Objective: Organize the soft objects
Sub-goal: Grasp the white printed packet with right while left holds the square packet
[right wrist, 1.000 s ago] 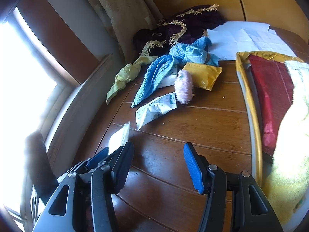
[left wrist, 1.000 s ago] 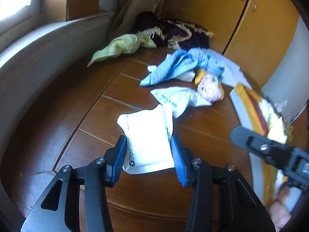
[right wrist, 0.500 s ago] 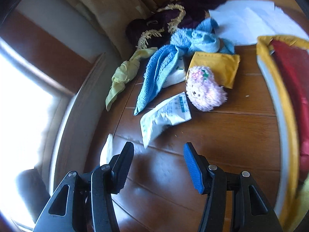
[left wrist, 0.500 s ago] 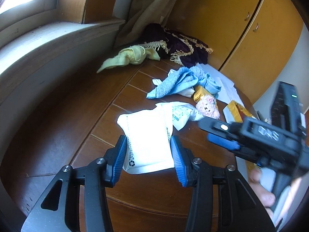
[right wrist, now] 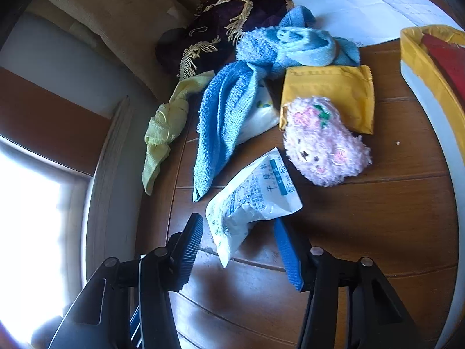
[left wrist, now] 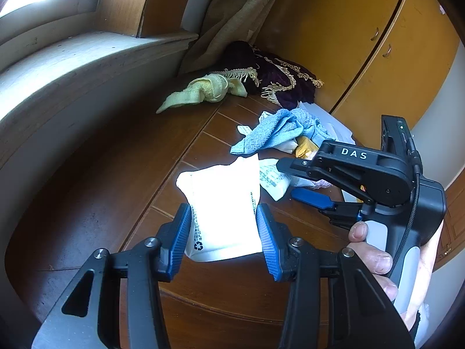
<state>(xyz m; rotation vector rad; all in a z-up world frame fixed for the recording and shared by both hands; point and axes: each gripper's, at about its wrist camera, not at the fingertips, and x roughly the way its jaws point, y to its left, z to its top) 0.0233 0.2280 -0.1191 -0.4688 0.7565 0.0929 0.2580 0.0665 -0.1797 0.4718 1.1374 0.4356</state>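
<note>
— On the wooden bench (right wrist: 377, 232), what do you see from your side?

— I hold two claws. My left claw (left wrist: 223, 229) grips a white pouch (left wrist: 223, 203) between its blue pads (left wrist: 181, 232); the pouch stands upright, lifted above the bench, with a small recycling mark near its lower edge.

— And the right one?

— My right claw (right wrist: 238, 244) is wide open. Its two fingers stand on either side of the lower end of a printed white packet (right wrist: 250, 200) that lies on the bench. I cannot tell if the fingers touch it already. In the left wrist view the same claw (left wrist: 299, 180) comes in from the right, and my hand (left wrist: 375, 258) is around its handle.

— Where are the other soft things?

— Just behind the packet lies a pink plush toy (right wrist: 322, 142), partly on a yellow padded pouch (right wrist: 328, 93). Beside them is a blue towel (right wrist: 229, 110), long and twisted, which covers part of another white pouch (right wrist: 258, 116). Left of the towel, near the wall, is a pale green cloth (right wrist: 162, 133). Behind all, in the corner, is a dark purple cloth with gold fringe (right wrist: 226, 26), and some white paper sheets (right wrist: 357, 8).

— Anything at the right edge?

— Yes, a container with a yellow lining (right wrist: 418, 55) and something red inside it.
</note>
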